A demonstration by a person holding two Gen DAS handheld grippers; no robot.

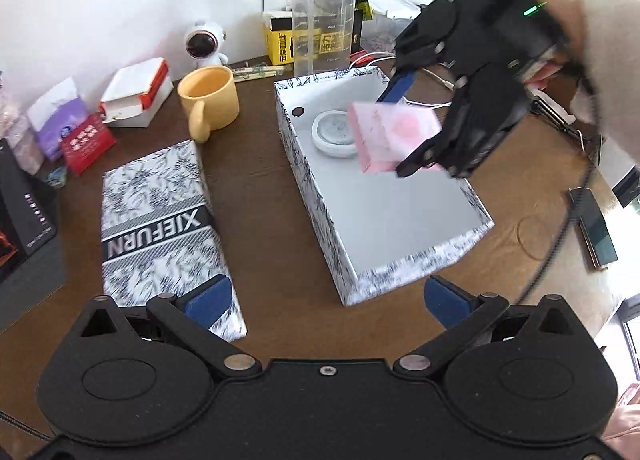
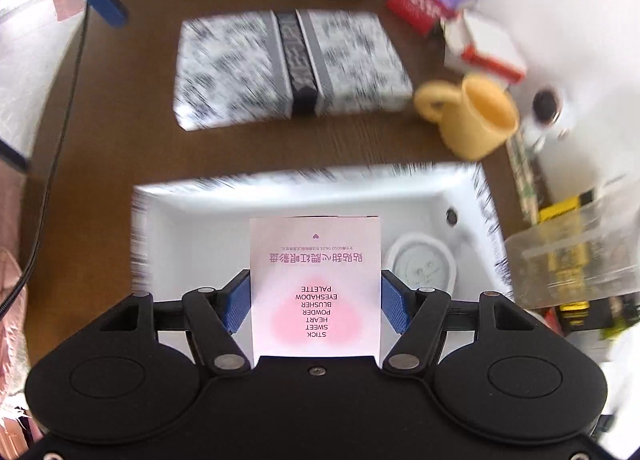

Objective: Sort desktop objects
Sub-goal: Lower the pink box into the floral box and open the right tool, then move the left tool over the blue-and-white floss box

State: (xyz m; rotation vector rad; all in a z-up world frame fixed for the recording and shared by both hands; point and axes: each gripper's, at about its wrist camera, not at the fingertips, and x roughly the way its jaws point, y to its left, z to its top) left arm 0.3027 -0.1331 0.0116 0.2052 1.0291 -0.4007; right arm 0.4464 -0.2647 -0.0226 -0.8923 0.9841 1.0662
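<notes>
Here, left wrist view: right gripper clamps one pink box above the open white box; one round tin inside, one lid and one yellow mug beside. Left gripper wide, empty. Right wrist view: pink box gripped by its edges; risk, it may land tilted on the tin.

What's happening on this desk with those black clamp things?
A person is tidying the desk with a pair of hand-held tongs. The right tongs are shut on a pink palette box and hold it over the open patterned box, which already has a round white disc inside. The left tongs are open and empty, near the front of that box. The lid lies beside it, with a yellow mug behind.
</notes>
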